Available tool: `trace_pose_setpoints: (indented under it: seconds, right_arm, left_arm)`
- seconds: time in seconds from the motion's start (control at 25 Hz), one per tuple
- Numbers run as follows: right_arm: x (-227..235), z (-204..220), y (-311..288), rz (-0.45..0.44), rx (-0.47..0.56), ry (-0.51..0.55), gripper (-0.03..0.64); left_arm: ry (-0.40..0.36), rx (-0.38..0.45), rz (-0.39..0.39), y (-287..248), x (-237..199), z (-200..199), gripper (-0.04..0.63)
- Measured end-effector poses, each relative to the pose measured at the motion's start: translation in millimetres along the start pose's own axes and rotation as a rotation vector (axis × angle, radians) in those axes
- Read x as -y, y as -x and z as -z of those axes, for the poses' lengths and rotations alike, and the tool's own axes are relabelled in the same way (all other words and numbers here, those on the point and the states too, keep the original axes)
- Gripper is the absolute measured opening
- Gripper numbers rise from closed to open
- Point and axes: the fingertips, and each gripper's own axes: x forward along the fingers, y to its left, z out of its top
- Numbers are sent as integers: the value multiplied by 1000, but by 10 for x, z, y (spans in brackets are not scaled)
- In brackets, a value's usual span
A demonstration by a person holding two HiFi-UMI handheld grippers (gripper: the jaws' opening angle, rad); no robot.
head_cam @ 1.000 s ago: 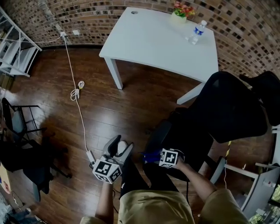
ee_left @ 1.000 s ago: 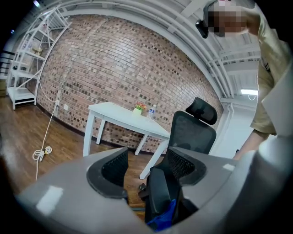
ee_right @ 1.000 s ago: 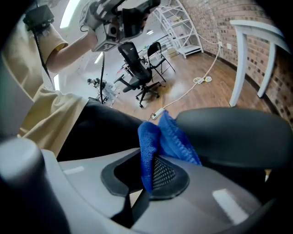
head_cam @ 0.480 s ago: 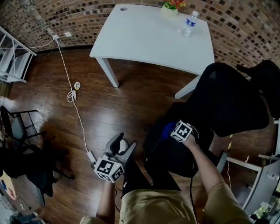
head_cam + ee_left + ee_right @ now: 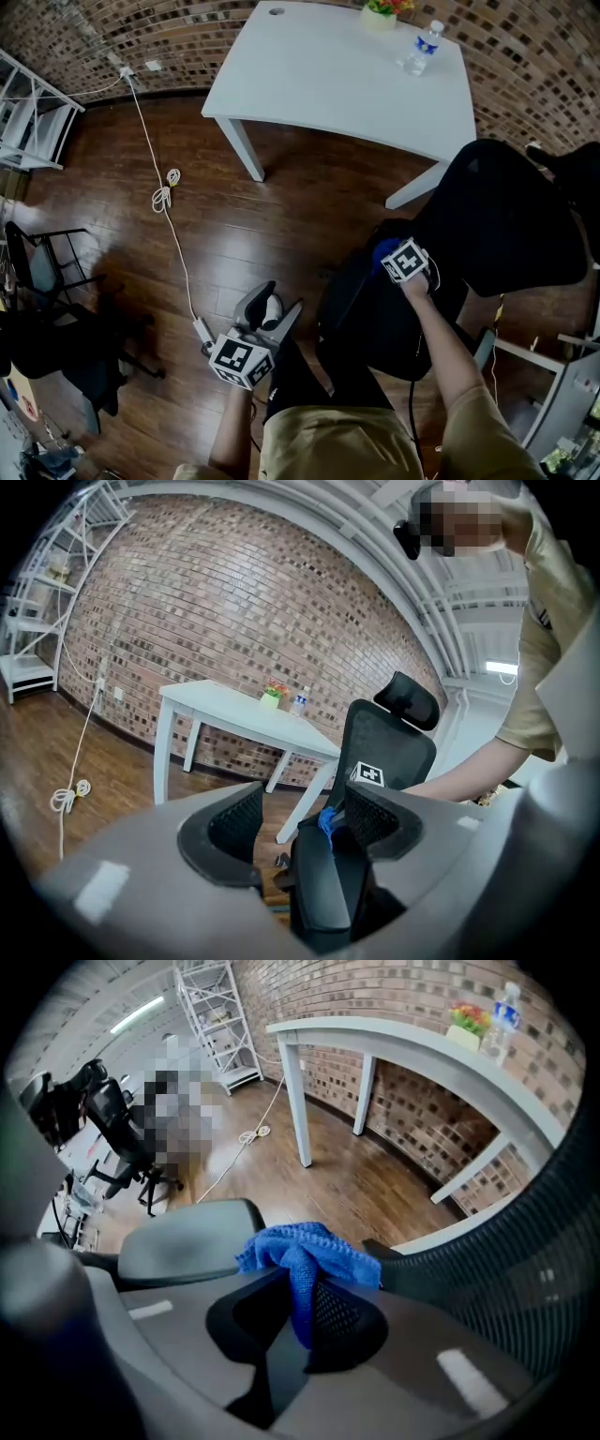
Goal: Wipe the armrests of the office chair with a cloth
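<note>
The black office chair stands to my right, its near armrest running away from me towards the backrest. My right gripper is shut on a blue cloth at the far end of that armrest, close to the backrest. In the right gripper view the cloth bunches out of the right gripper just above the armrest pad. My left gripper is open and holds nothing, low and to the left of the chair. In the left gripper view the left gripper looks along the armrest at the cloth.
A white table with a water bottle and a flower pot stands ahead by the brick wall. A white cable runs over the wooden floor to a power strip. Another dark chair and white shelving are at the left.
My right gripper has slid the blue cloth along the armrest, away from me and towards the backrest. The left gripper has stayed about where it was, still open.
</note>
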Motion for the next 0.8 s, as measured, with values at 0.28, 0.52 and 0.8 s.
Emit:
trace_pose_setpoints:
  seconds: [0.28, 0.52, 0.8]
  right_arm:
    - [-43, -389, -58, -39, 16, 101, 31]
    - [-437, -889, -109, -182, 98, 163, 31]
    - [-1381, -850, -195, -616, -108, 290, 31]
  left_arm:
    - [26, -10, -10, -59, -213, 35, 267]
    - [41, -15, -6, -122, -449, 11, 267]
    - [59, -20, 15, -282, -797, 60, 267]
